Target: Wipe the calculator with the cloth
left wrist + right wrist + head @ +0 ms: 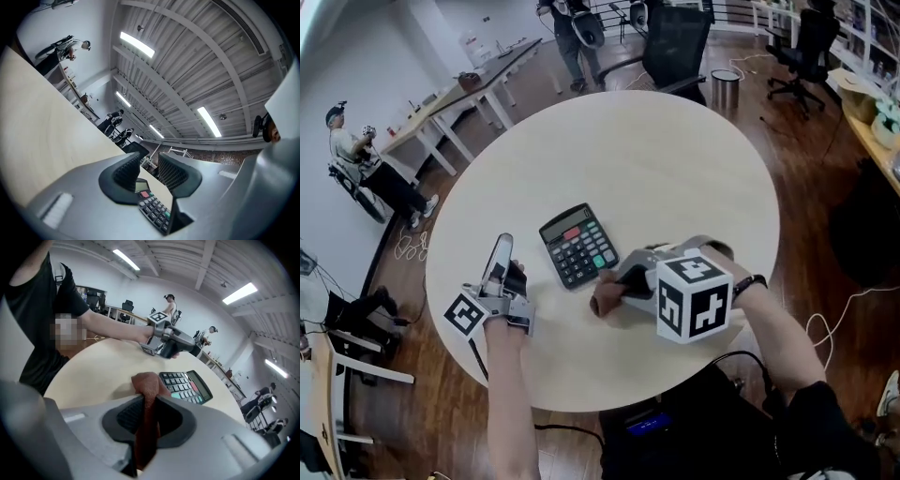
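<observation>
A black calculator (578, 245) lies face up near the middle of the round pale table (675, 159). My right gripper (617, 284) is shut on a brown cloth (602, 302), which bunches out past its tips at the calculator's near right corner. In the right gripper view the cloth (147, 383) stands pinched between the pads, just short of the calculator (187, 386). My left gripper (501, 246) is to the left of the calculator, jaws a little apart and empty. The calculator (152, 206) shows through their gap in the left gripper view.
A black office chair (673, 47) and a metal bin (726, 89) stand beyond the table's far edge. Long desks (478, 89) run at the back left, with a seated person (356, 155) beside them. Another person (572, 37) stands at the back.
</observation>
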{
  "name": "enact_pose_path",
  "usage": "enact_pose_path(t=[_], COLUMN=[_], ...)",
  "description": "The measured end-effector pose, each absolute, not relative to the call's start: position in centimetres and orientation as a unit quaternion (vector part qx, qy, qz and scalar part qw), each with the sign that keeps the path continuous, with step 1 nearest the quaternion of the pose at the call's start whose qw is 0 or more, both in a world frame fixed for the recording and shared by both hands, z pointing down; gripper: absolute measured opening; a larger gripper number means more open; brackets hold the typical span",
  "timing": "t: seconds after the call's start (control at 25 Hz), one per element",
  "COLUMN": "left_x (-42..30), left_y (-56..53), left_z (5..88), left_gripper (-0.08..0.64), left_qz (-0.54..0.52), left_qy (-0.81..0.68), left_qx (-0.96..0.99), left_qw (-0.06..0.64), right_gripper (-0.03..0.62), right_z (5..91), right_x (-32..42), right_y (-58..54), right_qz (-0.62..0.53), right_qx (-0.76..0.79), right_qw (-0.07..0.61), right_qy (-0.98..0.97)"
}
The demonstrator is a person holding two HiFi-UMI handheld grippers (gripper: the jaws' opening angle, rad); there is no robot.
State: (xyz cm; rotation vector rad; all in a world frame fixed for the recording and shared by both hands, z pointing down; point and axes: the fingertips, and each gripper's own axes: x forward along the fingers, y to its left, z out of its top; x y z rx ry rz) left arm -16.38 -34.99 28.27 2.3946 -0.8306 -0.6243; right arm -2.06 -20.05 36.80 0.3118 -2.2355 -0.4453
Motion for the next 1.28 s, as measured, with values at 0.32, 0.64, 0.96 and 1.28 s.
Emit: enact_pose_path(t=[0.32,0.64,0.96,1.28], left_x=[-13.0,-6.4,-3.7,-3.9], left_y=[-37.4,-40.7,-39.9,-38.1], left_z=[30.9,34.6,37.5,34.1], left_gripper=[0.165,0.383,0.16,0.056], left_qz=[-0.031,0.211,0.272,0.162], left_qy=[-0.274,-0.184,-0.115,-0.101], left_qx=[0.931,0.94,0.912,0.94], left_qw=[0.24,0.195,0.284,0.282], right_gripper=[0.05,0.049,0.049,0.05], right_z=[32.6,32.8,33.0,32.6], right_x=[2.3,5.0,6.2,9.0], right_y=[-20.9,-21.9,-22.0,-23.1], right_qz=[-0.093,-0.04,-0.018,0.008], right_qx=[0.246,0.272,0.268,0.292], right_qw=[0.22,0.153,0.122,0.072], right_qy=[-0.939,-0.949,-0.956,-0.954])
